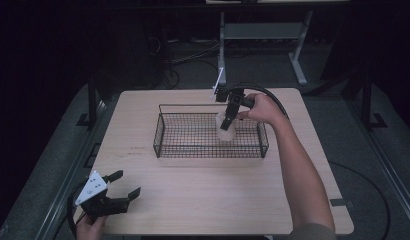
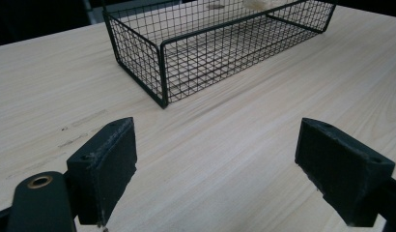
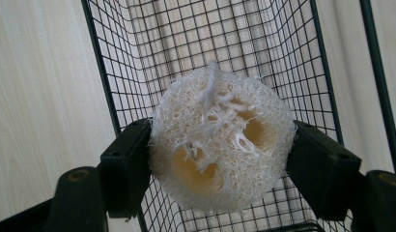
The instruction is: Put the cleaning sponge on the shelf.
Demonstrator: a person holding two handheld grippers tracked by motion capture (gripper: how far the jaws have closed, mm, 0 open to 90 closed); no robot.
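A person's right tool (image 1: pixel 227 121) hangs over a black wire basket (image 1: pixel 165 135) on a pale wooden bench (image 1: pixel 193 200), its two black jaws clamped on either side of a round, off-white loofah slice (image 3: pixel 220 145). In the high view the loofah slice (image 1: pixel 226 128) sits inside the basket's outline, toward its right half, though whether it rests on the mesh floor yet cannot be told. The left tool (image 1: pixel 124 185) waits at the near left corner of the bench, jaws standing wide apart with nothing between them, well clear of the basket.

The risks lie in the release. The loofah is light and springy, and its loose fibres, one strand standing up from the top, could snag on a pad or on the mesh, so that it lifts back out with the tool. Let go from too high, it may bounce or roll on its rounded edge toward a wall. A jaw tip could also catch the wire rim on the way out and drag the basket across the bench.
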